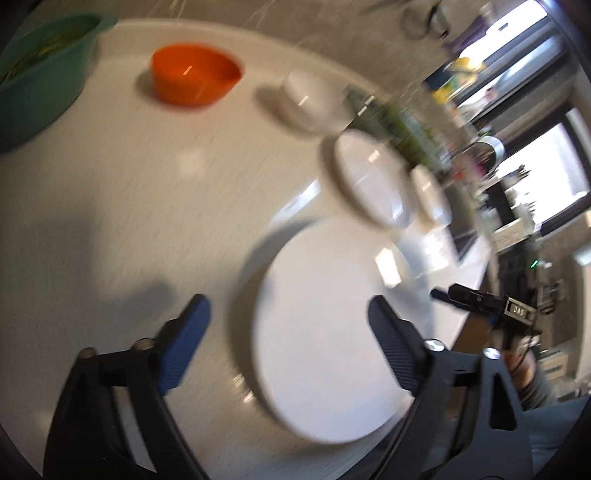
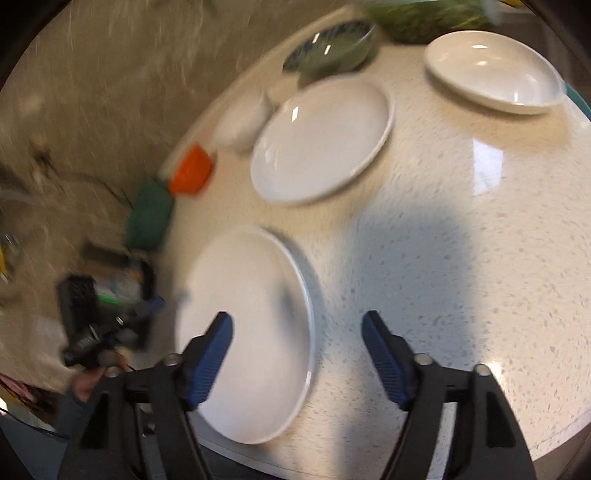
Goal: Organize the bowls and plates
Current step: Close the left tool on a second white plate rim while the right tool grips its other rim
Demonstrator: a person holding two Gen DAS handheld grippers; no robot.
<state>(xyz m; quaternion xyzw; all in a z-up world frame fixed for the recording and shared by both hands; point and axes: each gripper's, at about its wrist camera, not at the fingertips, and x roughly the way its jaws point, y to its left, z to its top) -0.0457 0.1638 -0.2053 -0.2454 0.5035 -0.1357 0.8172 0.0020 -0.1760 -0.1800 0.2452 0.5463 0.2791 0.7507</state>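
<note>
A large white plate (image 1: 325, 332) lies flat on the speckled white table (image 1: 129, 206), near its edge. My left gripper (image 1: 288, 306) hangs open above the plate, with nothing pinched between its blue pads. In the right wrist view the same plate (image 2: 251, 332) lies under the left finger of my right gripper (image 2: 297, 321), which is also open and holds nothing. Further back are a second white plate (image 2: 321, 140), a third white dish (image 2: 491, 70), a dark green patterned bowl (image 2: 332, 44), a white bowl (image 1: 314, 99), an orange bowl (image 1: 195, 75) and a green bowl (image 1: 44, 74).
The bowls stand in a row along the table's far rim (image 2: 229, 88). A leafy green clump (image 2: 424, 14) sits at the far end. Beyond the edge, the other gripper (image 2: 110, 325) and a hand (image 2: 88, 384) show at the left. Both views are motion-blurred.
</note>
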